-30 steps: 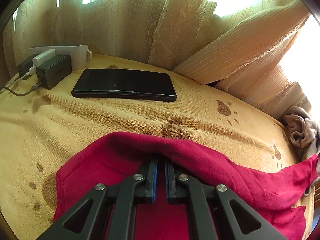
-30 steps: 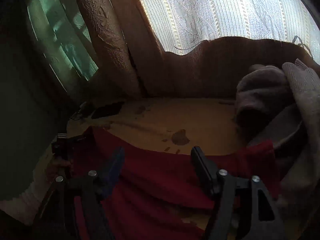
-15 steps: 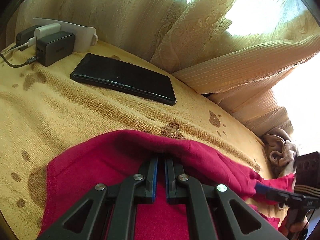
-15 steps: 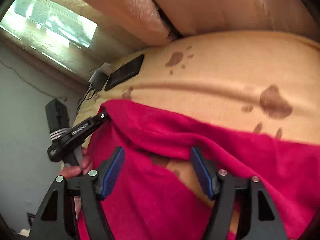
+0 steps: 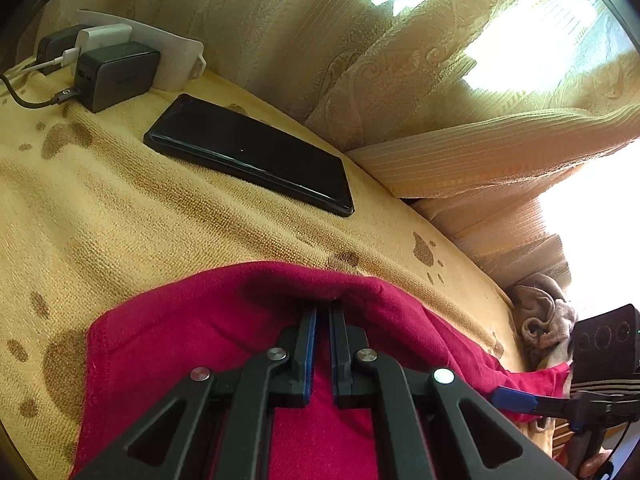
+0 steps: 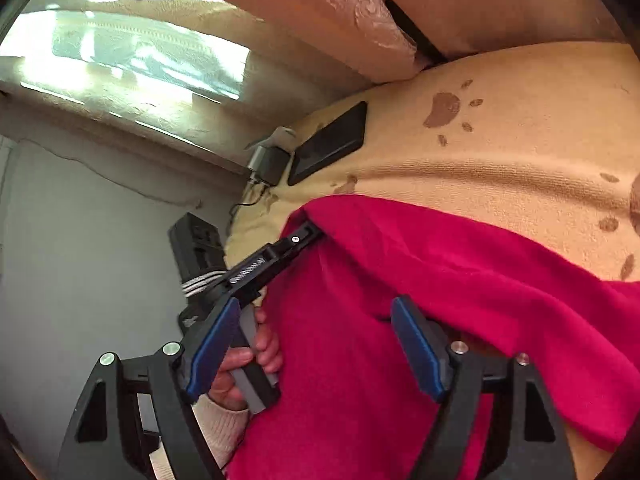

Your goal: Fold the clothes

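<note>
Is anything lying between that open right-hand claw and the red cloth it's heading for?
Nothing visible does. The right gripper hangs open directly over the red garment; the phone sits farther back on the yellow towel.

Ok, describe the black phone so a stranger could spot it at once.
Start at the yellow paw-print towel covering the surface below the curtains. Near its far edge, beside the chargers, lies the phone: the only flat, glossy black slab, lying clear of the red garment.

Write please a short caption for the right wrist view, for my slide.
Right gripper open above the red garment; left gripper shut on its edge, over a paw-print towel.
</note>
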`<action>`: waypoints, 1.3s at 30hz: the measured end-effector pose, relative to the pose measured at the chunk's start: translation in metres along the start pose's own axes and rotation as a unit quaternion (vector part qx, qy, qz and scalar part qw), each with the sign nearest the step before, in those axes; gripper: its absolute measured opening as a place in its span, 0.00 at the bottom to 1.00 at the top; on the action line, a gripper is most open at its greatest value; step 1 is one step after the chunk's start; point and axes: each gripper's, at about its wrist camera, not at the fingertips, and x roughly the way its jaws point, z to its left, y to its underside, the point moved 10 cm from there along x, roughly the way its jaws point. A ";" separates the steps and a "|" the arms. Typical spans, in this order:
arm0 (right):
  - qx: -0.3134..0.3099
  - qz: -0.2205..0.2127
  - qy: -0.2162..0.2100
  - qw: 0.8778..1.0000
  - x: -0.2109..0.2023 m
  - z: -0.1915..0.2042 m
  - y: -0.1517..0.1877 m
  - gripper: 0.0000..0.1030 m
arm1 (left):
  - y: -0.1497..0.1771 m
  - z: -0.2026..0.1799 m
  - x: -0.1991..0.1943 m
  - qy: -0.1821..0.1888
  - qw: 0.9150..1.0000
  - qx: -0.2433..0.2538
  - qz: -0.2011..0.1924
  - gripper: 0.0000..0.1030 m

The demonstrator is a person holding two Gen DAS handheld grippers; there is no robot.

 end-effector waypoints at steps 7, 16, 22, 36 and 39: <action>0.061 -0.002 0.043 0.997 0.009 -0.004 -0.005 0.80 | 0.000 0.002 0.000 0.015 1.000 -0.017 0.001 0.06; 0.011 -0.003 0.143 0.990 0.019 -0.017 -0.008 0.81 | 0.001 0.002 -0.001 0.017 1.000 -0.018 0.002 0.06; -0.046 -0.089 0.232 0.968 0.013 -0.034 -0.072 0.81 | 0.001 0.002 0.000 0.022 1.000 -0.022 0.005 0.06; -0.143 -0.158 0.308 0.927 -0.089 -0.006 -0.022 0.81 | -0.004 0.007 0.004 0.026 0.999 -0.023 0.000 0.06; -0.133 -0.132 0.293 0.938 -0.120 -0.008 0.053 0.83 | -0.003 0.007 0.003 0.030 0.999 -0.027 -0.001 0.06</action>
